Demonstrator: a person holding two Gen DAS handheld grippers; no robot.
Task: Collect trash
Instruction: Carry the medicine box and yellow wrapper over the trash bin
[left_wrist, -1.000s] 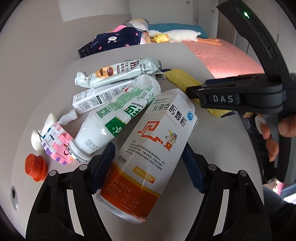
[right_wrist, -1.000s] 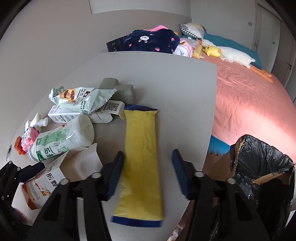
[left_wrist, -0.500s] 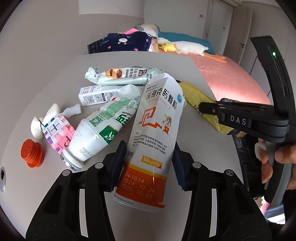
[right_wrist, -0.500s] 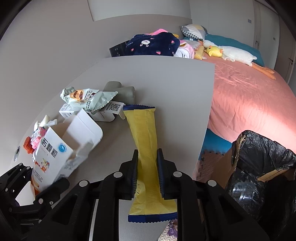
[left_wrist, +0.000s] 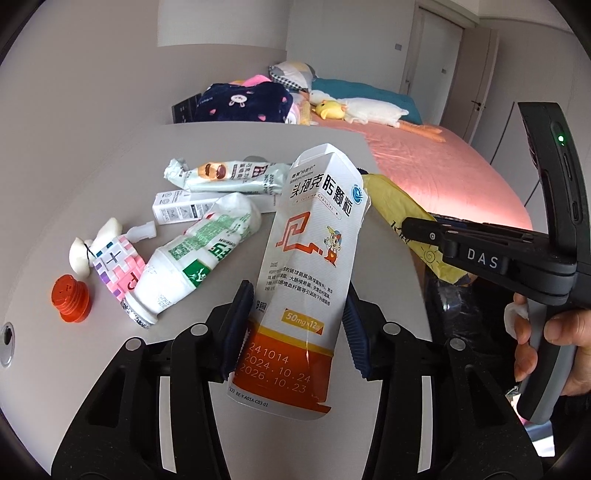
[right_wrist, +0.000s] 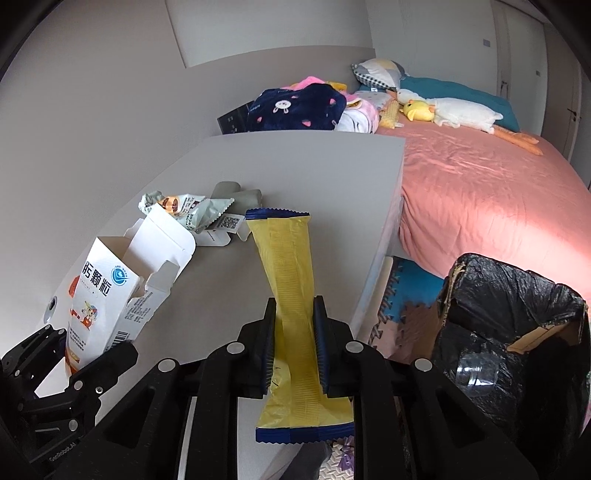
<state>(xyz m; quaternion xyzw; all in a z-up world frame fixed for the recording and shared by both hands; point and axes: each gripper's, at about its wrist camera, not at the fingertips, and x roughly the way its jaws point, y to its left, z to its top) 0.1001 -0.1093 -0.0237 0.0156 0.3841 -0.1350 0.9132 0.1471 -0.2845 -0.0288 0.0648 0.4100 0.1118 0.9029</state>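
Above the table (left_wrist: 110, 155):
Left gripper (left_wrist: 295, 325): clamped on white-and-orange box (left_wrist: 310, 266), top flaps open.
Right gripper (right_wrist: 294, 343): squeezing long yellow wrapper (right_wrist: 286, 266), blue ends.

The black bin bag (right_wrist: 517, 314) runs off the frame's right edge — its contents mostly hidden.

My left-wrist camera: close, angled down over table (left_wrist: 110, 166), facing bed (left_wrist: 443, 173). My right-wrist camera: same tilt, nearer table edge. Both share medicine box (left_wrist: 314, 258), bed.
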